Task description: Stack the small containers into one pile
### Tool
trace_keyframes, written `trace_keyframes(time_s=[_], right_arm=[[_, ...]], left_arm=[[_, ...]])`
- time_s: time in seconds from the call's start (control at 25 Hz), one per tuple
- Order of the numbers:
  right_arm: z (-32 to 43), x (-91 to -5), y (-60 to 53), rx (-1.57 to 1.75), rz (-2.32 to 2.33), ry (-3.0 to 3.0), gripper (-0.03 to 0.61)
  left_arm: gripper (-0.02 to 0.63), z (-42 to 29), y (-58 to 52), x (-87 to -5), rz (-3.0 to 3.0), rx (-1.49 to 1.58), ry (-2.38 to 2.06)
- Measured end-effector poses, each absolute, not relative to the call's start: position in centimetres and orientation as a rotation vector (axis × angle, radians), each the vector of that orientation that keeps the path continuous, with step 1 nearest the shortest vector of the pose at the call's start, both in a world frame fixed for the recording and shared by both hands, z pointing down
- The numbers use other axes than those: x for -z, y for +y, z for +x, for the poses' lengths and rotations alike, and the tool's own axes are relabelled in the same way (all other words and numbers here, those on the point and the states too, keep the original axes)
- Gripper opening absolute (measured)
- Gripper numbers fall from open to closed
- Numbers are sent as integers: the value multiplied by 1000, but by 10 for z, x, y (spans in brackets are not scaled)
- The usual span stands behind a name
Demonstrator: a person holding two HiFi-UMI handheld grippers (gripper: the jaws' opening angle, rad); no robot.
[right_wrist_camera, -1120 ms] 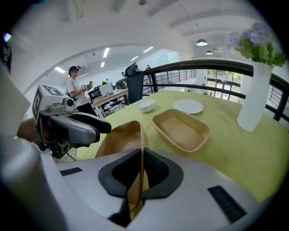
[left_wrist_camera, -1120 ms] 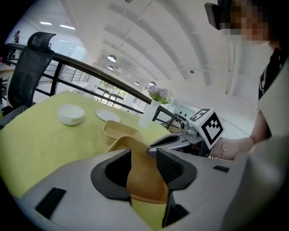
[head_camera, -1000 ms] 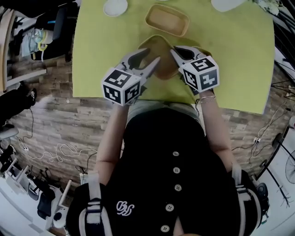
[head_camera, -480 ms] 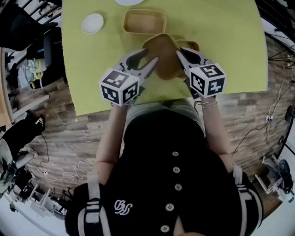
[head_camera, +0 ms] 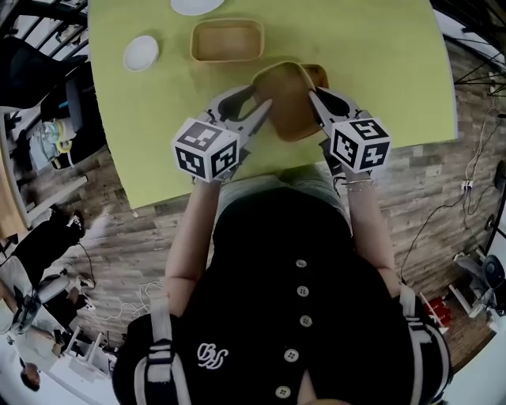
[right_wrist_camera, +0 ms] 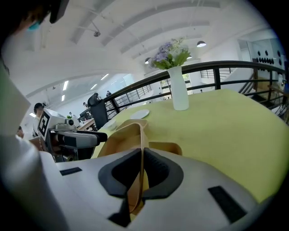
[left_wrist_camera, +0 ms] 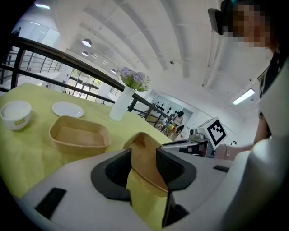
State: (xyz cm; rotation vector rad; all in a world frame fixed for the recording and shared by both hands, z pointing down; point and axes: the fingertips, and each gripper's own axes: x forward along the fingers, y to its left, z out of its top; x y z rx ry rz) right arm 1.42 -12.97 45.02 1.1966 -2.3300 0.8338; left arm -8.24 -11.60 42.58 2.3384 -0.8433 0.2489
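Observation:
Three tan paper containers are on or above the yellow-green table [head_camera: 395, 71]. My right gripper [head_camera: 316, 99] is shut on the right wall of one container [head_camera: 288, 99] and holds it tilted above the table; the wall [right_wrist_camera: 135, 149] stands pinched between its pads. A second container [head_camera: 318, 75] lies on the table partly under it, and its rim [right_wrist_camera: 169, 146] shows in the right gripper view. My left gripper [head_camera: 261, 96] is open at the held container's left edge, whose corner [left_wrist_camera: 143, 151] reaches into the gap between the jaws. The third container [head_camera: 227, 41] [left_wrist_camera: 79, 135] sits apart, farther back and to the left.
A small white bowl [head_camera: 141, 52] [left_wrist_camera: 16, 115] and a white plate [head_camera: 196, 5] [left_wrist_camera: 67, 108] lie at the table's far left. A white vase of flowers [left_wrist_camera: 122, 101] [right_wrist_camera: 179, 90] stands beyond. The table's near edge [head_camera: 261, 170] is just below the grippers.
Both grippers and the held container have shifted right across the table, away from the far container. The held container has tipped further on edge, and more of the container beneath it shows.

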Motion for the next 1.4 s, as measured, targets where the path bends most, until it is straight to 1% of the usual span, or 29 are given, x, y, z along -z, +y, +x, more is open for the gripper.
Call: trace_keyframes(time_s=[0.68,1.4], right_arm=[[63,-461,-134,-992,1361,-2293,32],[75,-488,-127,-1231,1531,-2248,34]], left_arm=[[167,-53,-126,-432,2334,-290,-819],[169,-45,-123,-450,2313,-355,-768]])
